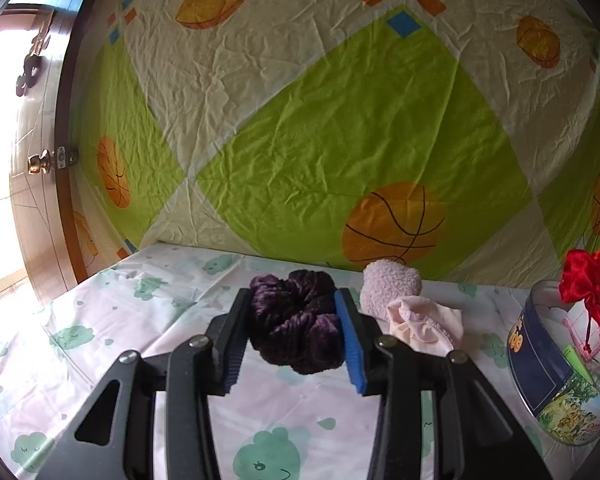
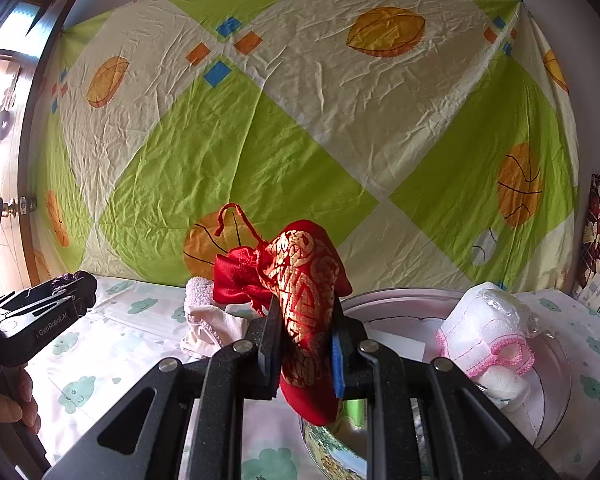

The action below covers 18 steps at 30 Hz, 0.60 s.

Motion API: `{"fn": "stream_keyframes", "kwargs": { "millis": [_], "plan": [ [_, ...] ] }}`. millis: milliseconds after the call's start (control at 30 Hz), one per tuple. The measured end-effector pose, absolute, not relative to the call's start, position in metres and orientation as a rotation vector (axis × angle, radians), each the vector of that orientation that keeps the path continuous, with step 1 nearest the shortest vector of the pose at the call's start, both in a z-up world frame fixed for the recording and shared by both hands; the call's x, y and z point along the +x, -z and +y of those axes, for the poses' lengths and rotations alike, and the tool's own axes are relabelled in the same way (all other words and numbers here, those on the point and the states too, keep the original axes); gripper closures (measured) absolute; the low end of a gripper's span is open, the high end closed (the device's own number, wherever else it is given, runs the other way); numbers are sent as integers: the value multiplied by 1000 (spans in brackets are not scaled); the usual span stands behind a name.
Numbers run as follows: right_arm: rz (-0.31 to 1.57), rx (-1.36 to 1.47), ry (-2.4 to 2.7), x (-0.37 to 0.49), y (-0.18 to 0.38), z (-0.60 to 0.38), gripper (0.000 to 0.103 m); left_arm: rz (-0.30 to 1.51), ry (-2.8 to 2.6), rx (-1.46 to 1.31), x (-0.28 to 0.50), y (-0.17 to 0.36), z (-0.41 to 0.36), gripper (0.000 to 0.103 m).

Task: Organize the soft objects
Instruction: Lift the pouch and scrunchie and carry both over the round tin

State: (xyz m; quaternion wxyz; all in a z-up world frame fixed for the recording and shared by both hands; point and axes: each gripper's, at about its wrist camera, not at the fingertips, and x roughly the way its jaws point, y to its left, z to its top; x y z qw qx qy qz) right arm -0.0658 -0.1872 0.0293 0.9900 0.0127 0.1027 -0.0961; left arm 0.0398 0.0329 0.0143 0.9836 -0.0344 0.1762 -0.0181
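My left gripper (image 1: 296,300) is shut on a dark purple velvet scrunchie (image 1: 298,324), held above the table. Just beyond it lie a fluffy pale pink sock (image 1: 388,286) and a peach cloth piece (image 1: 424,326). In the right wrist view my right gripper (image 2: 306,308) is shut on a red and gold drawstring pouch (image 2: 304,296), hanging over a round tin (image 2: 556,364). A white item with pink crochet trim (image 2: 488,336) lies in the tin. The left gripper (image 2: 56,304) shows at the left edge there, and the red pouch (image 1: 588,280) and tin (image 1: 540,360) show at the right of the left wrist view.
The table wears a white cloth with green cloud prints (image 1: 100,320). A green and cream sheet with basketballs (image 1: 300,120) hangs behind it. A wooden door with a brass knob (image 1: 40,162) stands at the left. A person's hand (image 2: 8,400) grips the left tool.
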Motion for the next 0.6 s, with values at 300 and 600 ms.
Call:
{"fn": "stream_keyframes", "kwargs": {
  "millis": [300,600],
  "plan": [
    [181,-3,202,-82,-32,-202,83,330,71,-56,22,-17,9,62],
    [169,-23,215,-95,-32,-222,83,328,123,-56,10,-19,-18,62]
  ]
}}
